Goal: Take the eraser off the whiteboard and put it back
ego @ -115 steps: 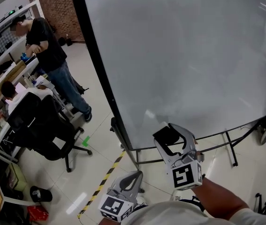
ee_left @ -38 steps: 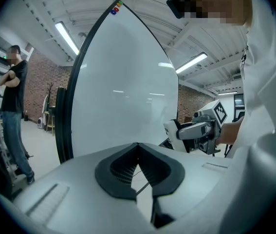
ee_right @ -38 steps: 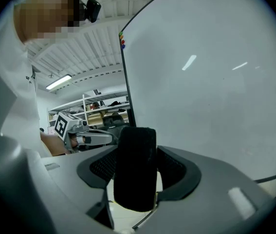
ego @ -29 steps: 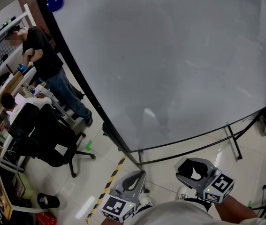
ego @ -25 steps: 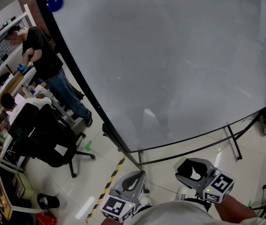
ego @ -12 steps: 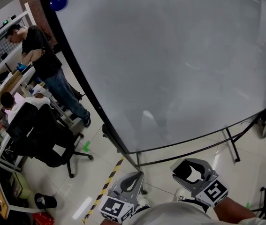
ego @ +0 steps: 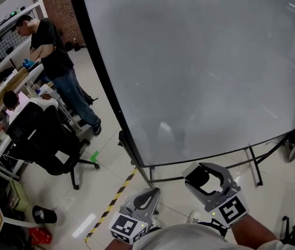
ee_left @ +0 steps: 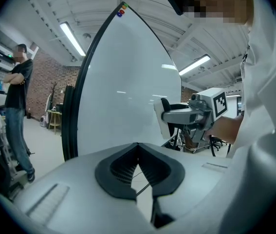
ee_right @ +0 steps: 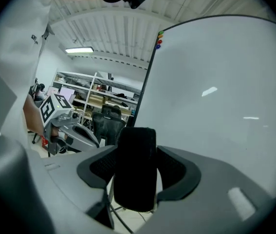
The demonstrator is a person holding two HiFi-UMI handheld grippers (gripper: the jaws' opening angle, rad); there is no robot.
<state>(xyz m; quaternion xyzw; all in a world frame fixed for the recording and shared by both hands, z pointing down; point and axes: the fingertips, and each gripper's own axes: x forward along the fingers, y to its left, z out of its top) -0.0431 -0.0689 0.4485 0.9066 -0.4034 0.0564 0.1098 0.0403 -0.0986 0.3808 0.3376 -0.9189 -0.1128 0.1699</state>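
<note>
Right gripper view shows the right fingers (ee_right: 182, 172) clamped on the black eraser (ee_right: 135, 167), clear of the whiteboard (ee_right: 215, 106); left fingers (ee_left: 116, 172) closed, empty. Likely the put-back step: next, bring its flat face squarely onto the board

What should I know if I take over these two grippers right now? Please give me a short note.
Left gripper: jaws together, nothing between them, held low in front of the body.
Right gripper: closed on the black eraser, near the lower part of the whiteboard and apart from it.
Done: the eraser is off the board and in the right gripper.
Left: bring the eraser to the board surface, set it there, open the jaws and draw back. The left gripper is probably not needed.
</note>
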